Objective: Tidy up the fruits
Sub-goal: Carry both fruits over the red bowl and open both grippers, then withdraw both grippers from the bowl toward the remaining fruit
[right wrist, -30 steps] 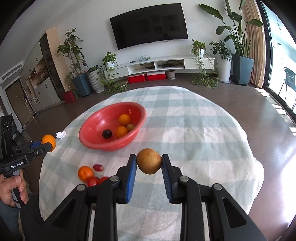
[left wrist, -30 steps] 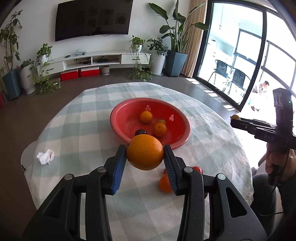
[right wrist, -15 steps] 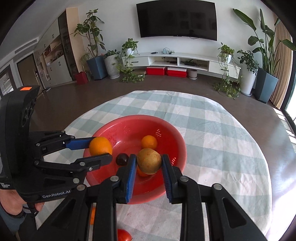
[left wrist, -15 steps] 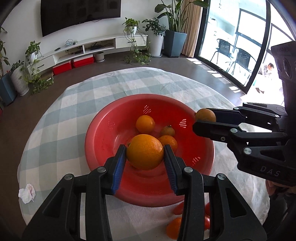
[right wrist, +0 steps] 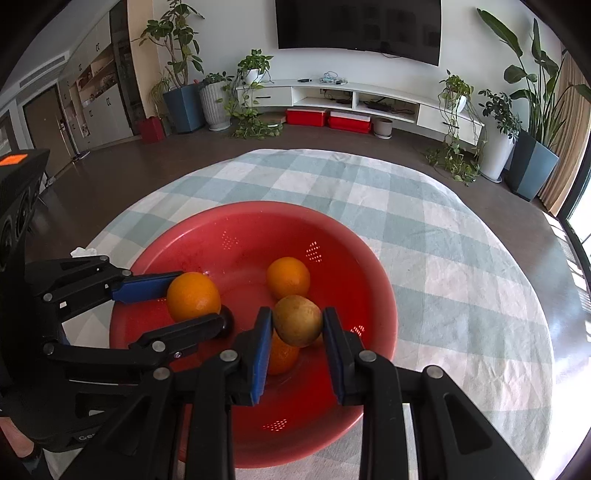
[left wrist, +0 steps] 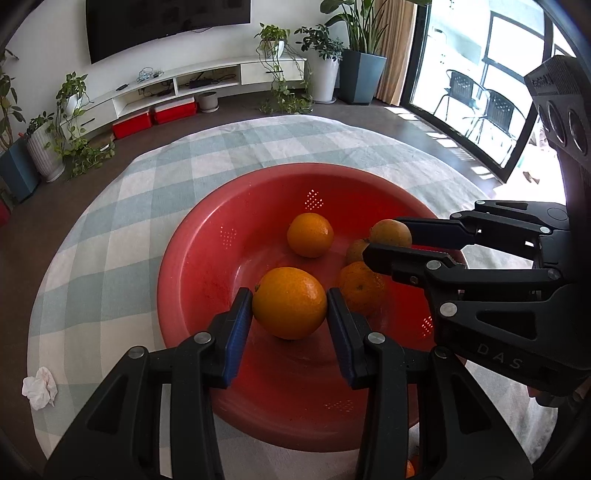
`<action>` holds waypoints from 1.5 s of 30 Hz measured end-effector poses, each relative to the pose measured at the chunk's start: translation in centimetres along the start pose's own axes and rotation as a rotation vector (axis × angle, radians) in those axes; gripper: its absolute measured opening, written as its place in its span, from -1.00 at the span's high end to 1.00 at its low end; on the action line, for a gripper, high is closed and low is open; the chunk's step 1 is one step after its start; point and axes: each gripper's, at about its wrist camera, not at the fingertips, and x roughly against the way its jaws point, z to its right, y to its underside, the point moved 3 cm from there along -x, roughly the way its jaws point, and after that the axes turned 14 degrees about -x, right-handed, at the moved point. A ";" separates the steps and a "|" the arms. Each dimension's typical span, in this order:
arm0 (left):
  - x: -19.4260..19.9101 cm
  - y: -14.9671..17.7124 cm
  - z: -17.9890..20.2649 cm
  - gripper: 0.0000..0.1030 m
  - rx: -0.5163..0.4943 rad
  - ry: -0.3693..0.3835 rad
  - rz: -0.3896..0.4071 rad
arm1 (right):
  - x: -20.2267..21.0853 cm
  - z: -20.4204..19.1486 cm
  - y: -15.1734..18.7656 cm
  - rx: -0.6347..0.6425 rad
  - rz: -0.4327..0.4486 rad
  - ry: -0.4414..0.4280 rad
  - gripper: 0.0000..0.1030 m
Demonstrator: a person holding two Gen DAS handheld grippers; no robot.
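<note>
Both grippers, left (left wrist: 290, 306) and right (right wrist: 297, 325), now lower inside red bowl (left wrist: 192, 266)

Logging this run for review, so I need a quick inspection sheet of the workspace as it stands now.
Surface: round table under a checked tablecloth.
Job's things: red colander bowl holding loose oranges, including one at the back; a dark fruit lies behind the left gripper's finger.
Clutter: crumpled tissue on the cloth.
Grippers: left gripper shut on a large orange; right gripper shut on a brownish fruit; both over the bowl.
Cables: nothing seen on the table.
Surroundings: wall TV, potted plants.
</note>
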 end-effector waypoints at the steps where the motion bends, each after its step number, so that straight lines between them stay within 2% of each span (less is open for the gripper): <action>1: 0.0 0.0 0.0 0.25 -0.001 -0.001 0.001 | -0.2 0.1 0.1 0.001 -0.001 0.005 0.42; 5: -0.1 0.0 0.0 0.24 -0.002 -0.003 0.001 | -0.7 0.3 0.2 -0.003 -0.011 0.009 0.42; 9: 0.0 -0.2 -0.1 0.07 -0.005 -0.016 0.005 | -0.6 0.5 0.3 -0.007 -0.006 0.007 0.41; 11: 0.2 -0.2 -0.3 -0.09 0.001 -0.023 0.011 | -0.5 0.7 0.3 -0.008 -0.007 0.007 0.41; 16: 1.0 0.1 -0.5 -0.25 0.009 -0.030 0.027 | -0.1 0.8 0.5 -0.011 -0.005 0.008 0.31; 18: 1.7 0.4 -0.6 -0.28 0.016 -0.029 0.038 | 0.3 0.7 0.6 -0.011 0.001 0.006 0.25; 20: 2.9 0.7 -0.4 -0.36 0.025 -0.035 0.057 | 0.9 0.6 0.7 -0.011 0.014 0.002 0.10; 24: 5.7 1.6 0.3 -0.50 0.030 -0.037 0.105 | 2.9 0.7 1.2 -0.025 0.041 -0.015 0.01; 26: 7.3 2.4 0.9 -0.70 0.026 -0.037 0.129 | 4.4 0.9 1.8 -0.044 0.060 -0.035 -0.20; 27: 8.1 2.8 1.2 -0.73 0.026 -0.036 0.141 | 5.2 0.9 2.1 -0.055 0.071 -0.049 -0.26; 29: 9.6 3.9 1.9 -0.81 0.030 -0.037 0.164 | 7.0 1.0 3.1 -0.071 0.091 -0.073 -0.51; 34: 12.1 7.5 3.9 -0.98 0.045 -0.009 0.195 | 11.6 0.7 7.4 -0.085 0.146 -0.119 -0.70; 40: 13.8 12.2 6.8 -0.99 0.050 0.021 0.176 | 14.3 -1.1 13.8 -0.067 0.164 -0.135 -0.73; 45: 15.0 16.1 8.5 -0.99 0.089 0.025 0.168 | 13.3 -1.9 16.6 -0.094 0.120 -0.124 -0.73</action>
